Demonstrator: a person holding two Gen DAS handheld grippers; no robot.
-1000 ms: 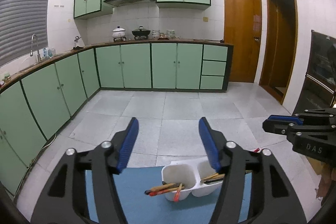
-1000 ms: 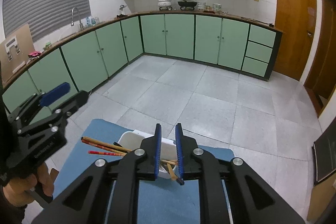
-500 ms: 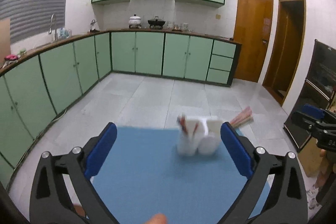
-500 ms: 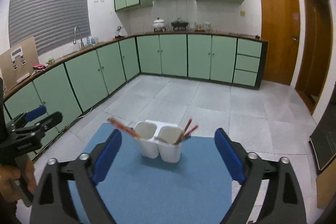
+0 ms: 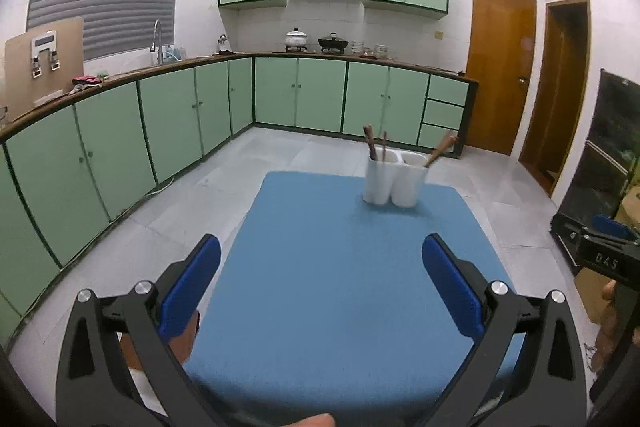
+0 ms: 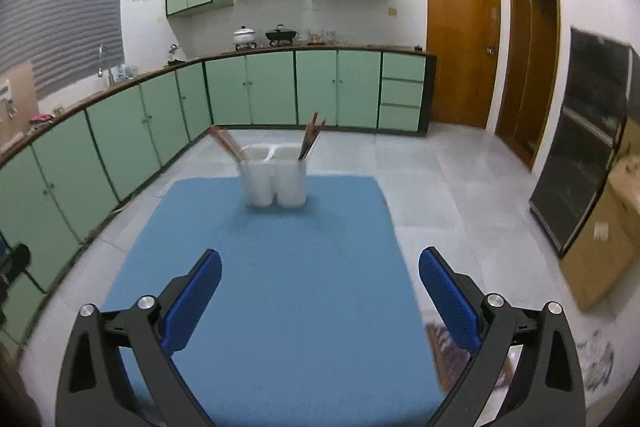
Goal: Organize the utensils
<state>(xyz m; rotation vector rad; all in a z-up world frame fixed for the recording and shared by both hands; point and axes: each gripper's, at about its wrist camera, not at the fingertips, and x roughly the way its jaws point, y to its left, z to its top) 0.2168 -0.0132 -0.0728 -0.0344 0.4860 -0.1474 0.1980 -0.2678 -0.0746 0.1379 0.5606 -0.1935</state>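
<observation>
A white two-cup utensil holder (image 5: 394, 179) (image 6: 274, 179) stands upright at the far end of a blue table (image 5: 352, 291) (image 6: 280, 287). Chopsticks (image 5: 374, 145) (image 6: 312, 137) stick out of one cup, and more chopsticks (image 5: 440, 147) (image 6: 226, 143) lean out of the other. My left gripper (image 5: 320, 283) is open, well back from the holder, with nothing between its blue pads. My right gripper (image 6: 320, 287) is also open and empty, just as far from the holder. The right gripper (image 5: 600, 251) shows at the right edge of the left wrist view.
Green kitchen cabinets (image 5: 180, 115) run along the left and back walls under a counter with a sink. A wooden door (image 5: 500, 67) and a dark glass cabinet (image 6: 580, 155) stand to the right. Tiled floor surrounds the table. A cardboard box (image 6: 608, 239) sits at far right.
Both grippers opened wide and pulled back from the holder toward the near end of the table. The holder, close under the fingers a second ago, now stands far off with chopsticks upright in it.
</observation>
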